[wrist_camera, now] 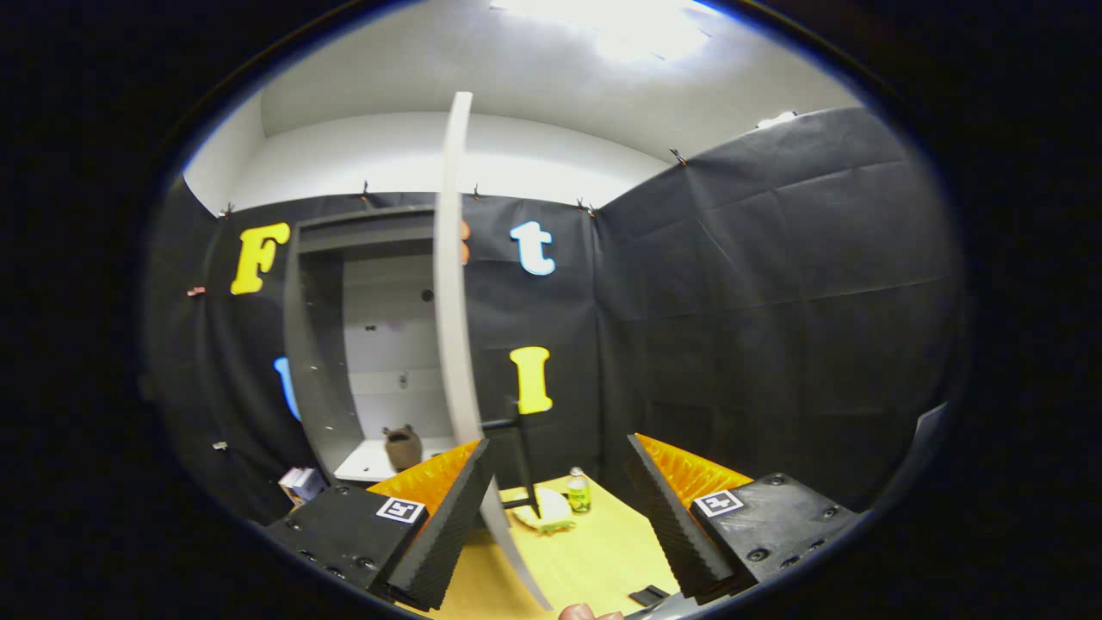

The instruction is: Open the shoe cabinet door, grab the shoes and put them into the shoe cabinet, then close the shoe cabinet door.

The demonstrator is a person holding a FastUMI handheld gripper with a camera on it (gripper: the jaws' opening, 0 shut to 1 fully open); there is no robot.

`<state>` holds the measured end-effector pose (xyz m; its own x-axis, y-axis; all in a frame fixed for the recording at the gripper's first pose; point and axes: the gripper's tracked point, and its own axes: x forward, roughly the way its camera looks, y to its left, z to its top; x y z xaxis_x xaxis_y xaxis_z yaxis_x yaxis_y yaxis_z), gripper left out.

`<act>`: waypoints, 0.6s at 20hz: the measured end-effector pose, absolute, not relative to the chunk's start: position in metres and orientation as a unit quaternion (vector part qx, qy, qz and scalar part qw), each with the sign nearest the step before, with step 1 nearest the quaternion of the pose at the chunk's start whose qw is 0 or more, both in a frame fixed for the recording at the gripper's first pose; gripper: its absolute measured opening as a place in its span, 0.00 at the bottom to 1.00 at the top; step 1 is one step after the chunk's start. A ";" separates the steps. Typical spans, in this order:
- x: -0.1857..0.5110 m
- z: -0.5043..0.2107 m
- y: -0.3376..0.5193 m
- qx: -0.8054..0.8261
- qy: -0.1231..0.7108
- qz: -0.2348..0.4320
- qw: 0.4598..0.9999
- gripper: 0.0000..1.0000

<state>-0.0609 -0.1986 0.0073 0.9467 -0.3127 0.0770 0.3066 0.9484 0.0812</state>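
A gripper (555, 517) reaches forward over a yellow table (594, 560), its two fingers spread wide apart and holding nothing. Between the fingers, closer to the left one, stands the edge of a pale cabinet door (454, 284), swung open so that it points almost straight at the camera; it runs from the gap between the fingers up toward twelve o'clock. A dark bar handle (522, 448) sticks out from the door's right face, just ahead of the left finger — neither finger touches it. Beyond the door, at about eleven o'clock from the fingers, the shoe cabinet (344, 344) stands open against the black cloth wall, grey outside and pale inside, with small holes dotting its back panel. On the cabinet's bottom shelf sits a brown shoe (402, 446), upright and near the shelf's front edge. On the table straight ahead of the fingers lie a pale, crumpled object (544, 515) whose nature is unclear and, just to its right, a small bottle (578, 492) with a light cap. A small box (301, 484) rests low at ten o'clock, beside the cabinet's base. At six o'clock, between the finger bases, a fingertip of the person's hand (587, 612) shows, with a small dark flat item (647, 594) just beside it on the table.
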 end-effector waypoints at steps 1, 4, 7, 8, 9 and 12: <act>-0.055 0.004 -0.206 0.028 -0.037 -0.161 0.986 0.97; -0.028 -0.012 -0.212 0.028 -0.012 -0.156 0.987 0.97; -0.014 -0.026 -0.204 0.035 0.010 -0.132 0.991 0.98; -0.012 -0.028 -0.205 0.035 0.012 -0.130 0.991 0.98; -0.013 -0.028 -0.202 0.037 0.014 -0.126 0.991 0.96; -0.015 -0.030 -0.189 0.051 0.017 -0.124 0.991 0.98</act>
<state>-0.0151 -0.1891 -0.0297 0.9689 -0.2433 -0.0459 0.2468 0.9641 0.0976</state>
